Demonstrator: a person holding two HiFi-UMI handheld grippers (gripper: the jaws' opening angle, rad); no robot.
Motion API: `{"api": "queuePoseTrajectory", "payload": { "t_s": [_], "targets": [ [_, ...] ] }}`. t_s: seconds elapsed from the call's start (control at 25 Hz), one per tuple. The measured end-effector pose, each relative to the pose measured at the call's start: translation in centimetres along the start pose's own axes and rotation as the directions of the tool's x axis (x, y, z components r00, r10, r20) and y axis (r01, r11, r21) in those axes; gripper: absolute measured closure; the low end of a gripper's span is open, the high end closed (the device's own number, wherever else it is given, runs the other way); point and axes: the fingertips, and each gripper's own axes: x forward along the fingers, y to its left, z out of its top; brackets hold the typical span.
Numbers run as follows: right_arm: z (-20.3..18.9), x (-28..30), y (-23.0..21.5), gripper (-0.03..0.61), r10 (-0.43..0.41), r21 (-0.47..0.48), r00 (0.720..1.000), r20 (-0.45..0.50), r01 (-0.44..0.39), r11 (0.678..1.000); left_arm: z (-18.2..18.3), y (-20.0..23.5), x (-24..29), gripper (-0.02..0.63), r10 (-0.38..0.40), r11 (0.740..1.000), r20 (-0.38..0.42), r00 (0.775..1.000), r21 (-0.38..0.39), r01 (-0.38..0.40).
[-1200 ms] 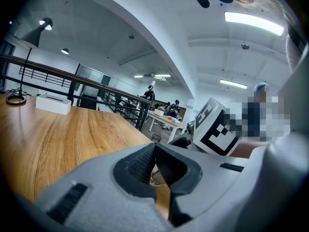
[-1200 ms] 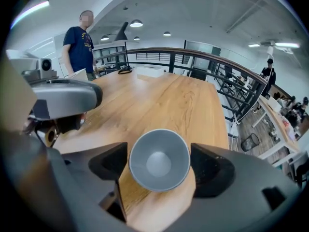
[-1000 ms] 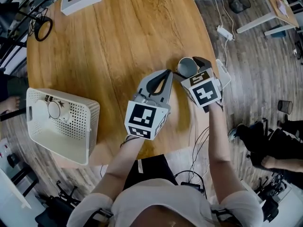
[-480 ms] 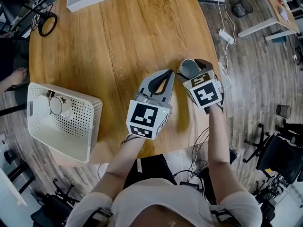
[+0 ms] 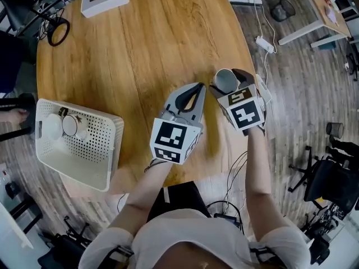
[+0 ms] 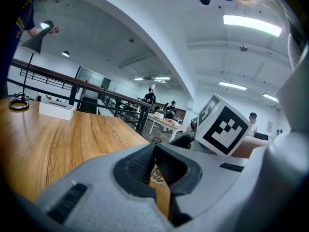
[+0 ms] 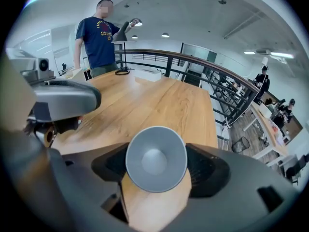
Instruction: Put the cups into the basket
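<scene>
Big round wooden counter [image 5: 140,49] in an open office, mostly bare through the middle. At far left the white perforated basket [image 5: 109,150] sits right at the rim, and a couple of white cups [image 5: 61,126] are already tucked into its far end. The left claw [image 5: 198,87] is parked mid-counter, clenched on nothing, just beside the right claw [image 5: 229,77]. The right claw's jaws have just been closing and are now grasping the grey cup [image 7: 155,158] across its round wall, mouth facing back at the claw. So the job right now is the carry. I'd keep the squeeze steady, since a tapered cup can squirt out. I'd swing it left above the left claw rather than through it, then come in over the basket wall and drop it in the free near half, away from the white cups. On edges, one basket corner looks like it hangs past the rim, so don't bump it. On the right, the counter ends just beside the right claw, with a power strip [image 5: 265,43] on the floor below, so a slip there probably means a cup on the floor.
</scene>
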Motion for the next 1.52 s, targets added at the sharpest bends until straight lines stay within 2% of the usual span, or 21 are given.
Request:
{"api": "queuePoseTrajectory", "payload": {
  "t_s": [0.56,1.04,1.2,1.52],
  "targets": [
    [2.7,-6.5,3.8,0.215,-0.036,0.004,0.995,0.091,0.036,0.999,2.4,-2.0,-4.6,0.606,-0.008,0.999,0.029,1.0,0.037,0.007],
    [5.2,-12.0,8.5,0.215,-0.1,0.061,0.965,0.241,0.088,0.994,4.2,-3.4,-10.3,0.606,-0.019,0.998,0.071,0.997,0.064,0.014],
    [6.2,-13.9,10.8,0.215,-0.123,0.075,0.947,0.295,0.106,0.992,5.2,-3.4,-13.1,0.606,-0.01,0.996,0.105,0.994,0.088,0.001],
    [8.5,-16.1,16.3,0.215,-0.081,0.032,0.928,0.365,0.075,0.997,6.7,-1.7,-19.7,0.606,0.06,0.992,0.174,0.983,0.101,-0.078]
  ]
}}
